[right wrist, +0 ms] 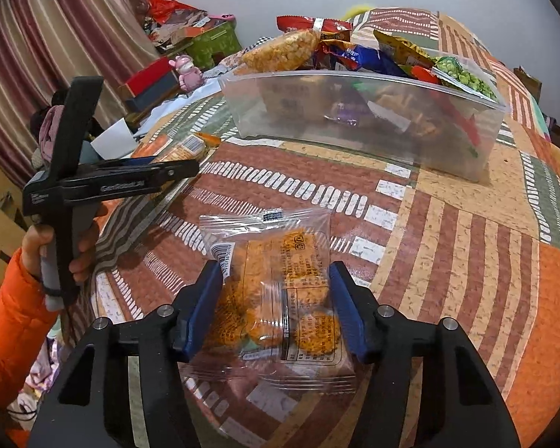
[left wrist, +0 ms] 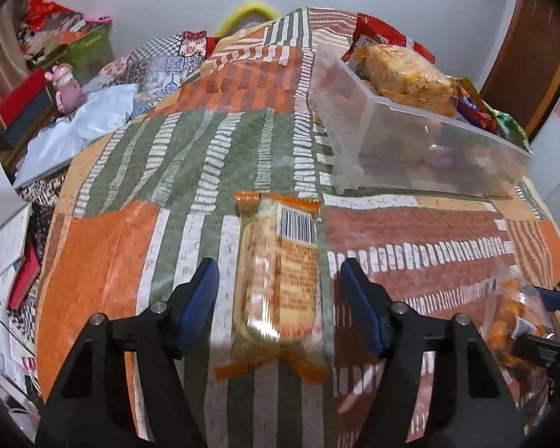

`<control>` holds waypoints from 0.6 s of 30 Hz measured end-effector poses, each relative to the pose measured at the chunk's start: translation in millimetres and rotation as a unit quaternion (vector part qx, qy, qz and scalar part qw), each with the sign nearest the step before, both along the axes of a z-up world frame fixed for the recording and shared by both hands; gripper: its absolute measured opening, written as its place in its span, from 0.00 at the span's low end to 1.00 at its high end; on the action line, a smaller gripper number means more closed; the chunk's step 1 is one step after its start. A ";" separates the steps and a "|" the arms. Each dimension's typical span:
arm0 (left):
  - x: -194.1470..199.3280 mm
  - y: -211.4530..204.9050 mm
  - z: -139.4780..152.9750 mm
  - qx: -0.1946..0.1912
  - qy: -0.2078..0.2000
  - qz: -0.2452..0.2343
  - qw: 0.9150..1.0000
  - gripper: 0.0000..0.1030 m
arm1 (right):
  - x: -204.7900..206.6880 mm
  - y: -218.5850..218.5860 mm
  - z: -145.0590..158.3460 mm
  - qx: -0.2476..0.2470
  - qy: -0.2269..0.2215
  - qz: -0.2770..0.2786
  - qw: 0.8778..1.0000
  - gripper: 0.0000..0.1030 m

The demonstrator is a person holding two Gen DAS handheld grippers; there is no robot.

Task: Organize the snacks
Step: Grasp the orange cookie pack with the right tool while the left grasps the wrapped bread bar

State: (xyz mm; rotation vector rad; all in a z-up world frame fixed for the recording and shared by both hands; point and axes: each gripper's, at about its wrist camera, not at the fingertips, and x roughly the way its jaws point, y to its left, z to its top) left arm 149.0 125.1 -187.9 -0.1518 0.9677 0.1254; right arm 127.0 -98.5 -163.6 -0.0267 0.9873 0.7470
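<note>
An orange-trimmed snack pack (left wrist: 280,283) with a barcode lies on the patchwork cloth between the blue pads of my left gripper (left wrist: 280,298); the jaws are open with gaps on both sides. A clear packet of orange crackers (right wrist: 280,298) lies between the pads of my right gripper (right wrist: 276,306), which stand at its edges, seemingly touching it without squeezing. The same packet shows at the right of the left wrist view (left wrist: 515,317). A clear plastic bin (left wrist: 410,142) holding several snacks stands farther back, and also shows in the right wrist view (right wrist: 362,119). The left gripper (right wrist: 160,171) shows in the right wrist view, over its pack (right wrist: 184,147).
The table cloth (left wrist: 130,261) ends at a rounded left edge. Beyond it lie books, a white bag (left wrist: 82,127), a pink toy (left wrist: 65,87) and boxes. A striped curtain (right wrist: 37,56) hangs at the left. A wooden door (left wrist: 530,56) is at the right.
</note>
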 end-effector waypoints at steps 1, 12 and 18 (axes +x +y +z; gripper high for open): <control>2.0 -1.1 -0.3 0.003 -0.001 -0.003 1.000 0.60 | -0.2 0.3 0.5 -0.001 0.002 0.001 1.000 0.54; 0.1 -8.1 2.1 0.011 -0.007 -0.015 1.000 0.37 | 0.9 9.9 0.0 -0.010 -0.006 0.007 1.000 0.51; -16.5 -20.8 20.5 0.024 -0.033 -0.029 0.999 0.37 | 3.9 1.2 6.3 -0.001 -0.006 -0.005 1.000 0.43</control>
